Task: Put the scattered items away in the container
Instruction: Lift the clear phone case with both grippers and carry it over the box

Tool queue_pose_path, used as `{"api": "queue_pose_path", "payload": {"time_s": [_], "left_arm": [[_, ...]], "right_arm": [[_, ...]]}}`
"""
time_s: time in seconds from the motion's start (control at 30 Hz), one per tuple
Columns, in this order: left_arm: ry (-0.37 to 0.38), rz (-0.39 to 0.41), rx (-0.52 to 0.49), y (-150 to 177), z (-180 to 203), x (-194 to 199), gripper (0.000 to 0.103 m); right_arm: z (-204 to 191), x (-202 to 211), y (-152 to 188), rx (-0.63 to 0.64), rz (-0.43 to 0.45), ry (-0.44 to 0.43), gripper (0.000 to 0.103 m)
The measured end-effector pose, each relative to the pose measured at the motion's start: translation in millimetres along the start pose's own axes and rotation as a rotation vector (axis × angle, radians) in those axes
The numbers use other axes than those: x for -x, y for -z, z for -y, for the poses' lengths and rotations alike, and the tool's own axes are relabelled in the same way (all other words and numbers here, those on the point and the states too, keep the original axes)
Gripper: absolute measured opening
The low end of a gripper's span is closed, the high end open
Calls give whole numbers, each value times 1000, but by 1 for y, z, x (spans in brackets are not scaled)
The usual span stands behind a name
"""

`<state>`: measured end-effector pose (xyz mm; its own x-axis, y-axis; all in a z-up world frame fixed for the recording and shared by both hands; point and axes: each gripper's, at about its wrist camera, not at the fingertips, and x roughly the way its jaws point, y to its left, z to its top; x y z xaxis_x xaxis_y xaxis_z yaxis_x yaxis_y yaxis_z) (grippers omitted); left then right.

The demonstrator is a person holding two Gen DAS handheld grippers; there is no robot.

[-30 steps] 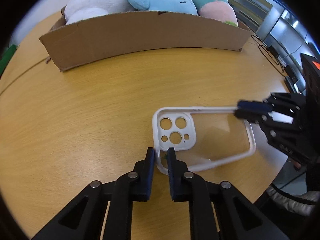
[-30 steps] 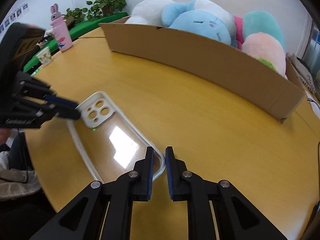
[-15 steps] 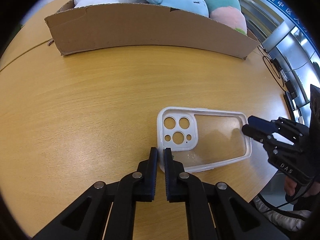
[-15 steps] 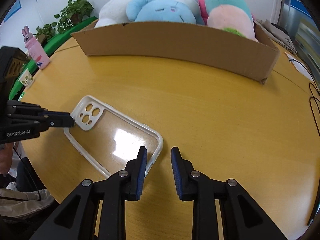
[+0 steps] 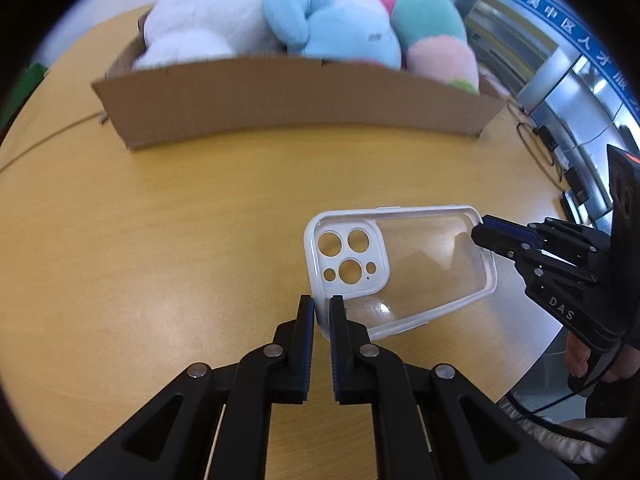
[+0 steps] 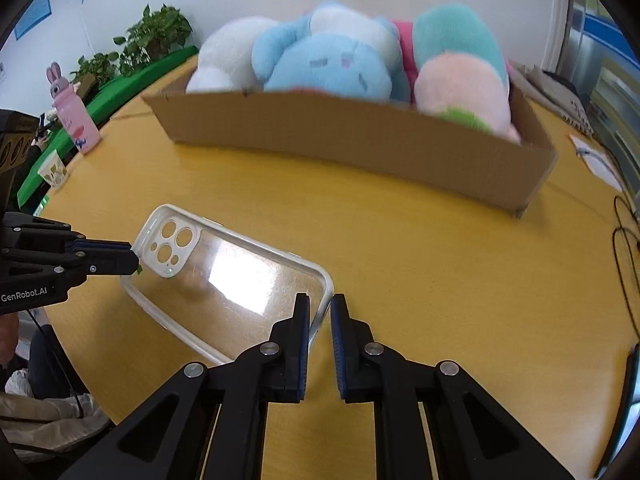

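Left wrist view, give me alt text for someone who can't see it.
Two grippers, the left gripper and right gripper, pinch opposite ends of a clear phone case above a wooden table; behind stands a cardboard box full of plush toys.

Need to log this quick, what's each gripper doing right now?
Left gripper: shut on the camera-end rim of the phone case.
Right gripper: shut on the opposite end's rim of the case.
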<state>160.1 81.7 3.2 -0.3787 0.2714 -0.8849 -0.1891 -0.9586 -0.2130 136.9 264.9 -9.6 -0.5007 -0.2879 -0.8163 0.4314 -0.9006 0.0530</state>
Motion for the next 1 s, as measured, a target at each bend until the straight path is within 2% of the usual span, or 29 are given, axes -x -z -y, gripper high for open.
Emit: {"api": "queue_pose_path", "payload": {"time_s": [0.3,0.63,1.0], "left_arm": [[-32,187,-47,-67,9,53,7],[-93,405,-111,-145,19,118,7],[-107,486,-76,-195,17,138,7]], "right_arm": [[7,51,-77,71,195,42,11],[5,108,-170,147,380,145,11],[5,126,-227,177,451,183,10]]}}
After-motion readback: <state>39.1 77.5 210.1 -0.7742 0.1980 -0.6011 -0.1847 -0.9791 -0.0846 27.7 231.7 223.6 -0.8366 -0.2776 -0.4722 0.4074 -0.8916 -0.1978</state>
